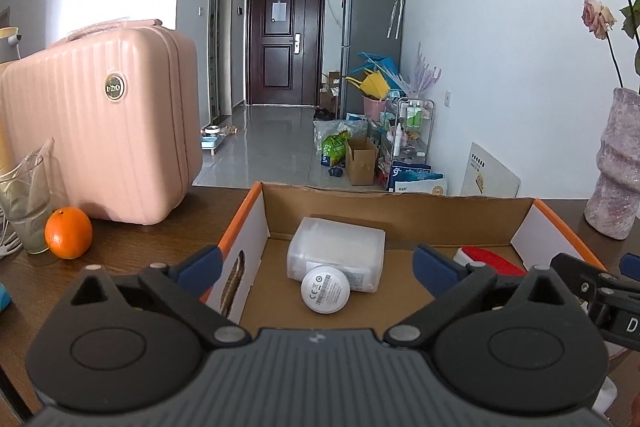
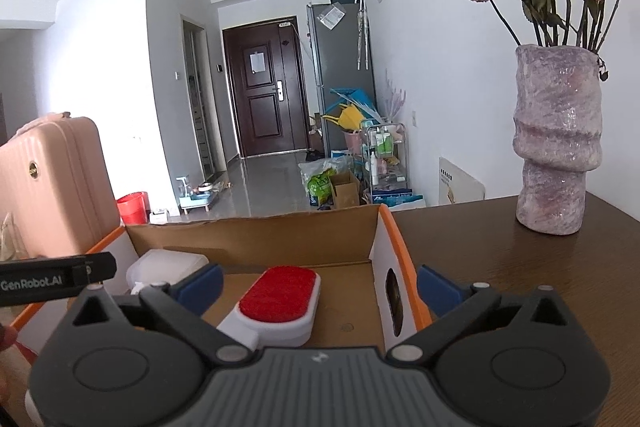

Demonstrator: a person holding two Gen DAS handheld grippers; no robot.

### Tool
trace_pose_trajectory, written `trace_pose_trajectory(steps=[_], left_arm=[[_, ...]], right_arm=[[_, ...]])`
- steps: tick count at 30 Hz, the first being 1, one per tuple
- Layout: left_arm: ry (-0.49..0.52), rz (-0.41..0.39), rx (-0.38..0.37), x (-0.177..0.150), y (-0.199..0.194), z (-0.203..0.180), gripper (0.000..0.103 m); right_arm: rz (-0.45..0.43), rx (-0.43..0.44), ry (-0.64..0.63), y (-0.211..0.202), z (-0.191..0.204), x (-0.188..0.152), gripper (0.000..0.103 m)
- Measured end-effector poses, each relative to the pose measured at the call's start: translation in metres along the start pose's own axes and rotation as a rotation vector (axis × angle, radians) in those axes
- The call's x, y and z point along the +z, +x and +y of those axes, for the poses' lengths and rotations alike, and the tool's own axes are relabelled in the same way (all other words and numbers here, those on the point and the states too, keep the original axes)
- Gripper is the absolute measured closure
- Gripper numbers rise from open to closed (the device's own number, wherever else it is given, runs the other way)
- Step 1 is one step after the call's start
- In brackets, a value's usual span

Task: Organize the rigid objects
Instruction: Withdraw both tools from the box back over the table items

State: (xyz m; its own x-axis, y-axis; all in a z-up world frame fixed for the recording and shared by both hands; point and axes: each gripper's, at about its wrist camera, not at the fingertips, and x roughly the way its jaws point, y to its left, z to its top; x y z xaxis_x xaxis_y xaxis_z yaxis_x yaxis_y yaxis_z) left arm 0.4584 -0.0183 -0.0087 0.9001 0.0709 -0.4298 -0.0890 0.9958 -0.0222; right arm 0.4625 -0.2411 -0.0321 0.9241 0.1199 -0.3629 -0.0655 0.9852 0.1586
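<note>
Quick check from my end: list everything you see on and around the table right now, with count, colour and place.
cardboard box: one, brown with orange rim, open, mid-table
plastic case: one, translucent white, in the box, left part
round device: one, white, in the box, against the case
lint brush: one, red pad on white body, in the box, right part
suitcase: one, pink, upright, left of the box
orange: one, orange, before the suitcase
glass: one, clear, left of the orange
vase: one, mauve, holding dried roses, right of the box
left gripper: jaws open, empty
right gripper: jaws open, empty
</note>
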Motion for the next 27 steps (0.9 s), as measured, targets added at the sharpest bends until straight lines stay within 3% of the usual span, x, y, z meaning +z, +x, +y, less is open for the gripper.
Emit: trace_pose_trajectory(steps=[16,27], left_arm=[[-0.006,-0.055,0.009,-0.003,-0.036,0.003,0.000],[-0.009,-0.067,0.024,-0.020,-0.065,0.011,0.000]], right_arm=[[-0.106,0.022,-0.005,-0.040,0.010,0.008,0.000],[-0.125,0.016,-0.013,-0.070,0.014,-0.005,0.000]])
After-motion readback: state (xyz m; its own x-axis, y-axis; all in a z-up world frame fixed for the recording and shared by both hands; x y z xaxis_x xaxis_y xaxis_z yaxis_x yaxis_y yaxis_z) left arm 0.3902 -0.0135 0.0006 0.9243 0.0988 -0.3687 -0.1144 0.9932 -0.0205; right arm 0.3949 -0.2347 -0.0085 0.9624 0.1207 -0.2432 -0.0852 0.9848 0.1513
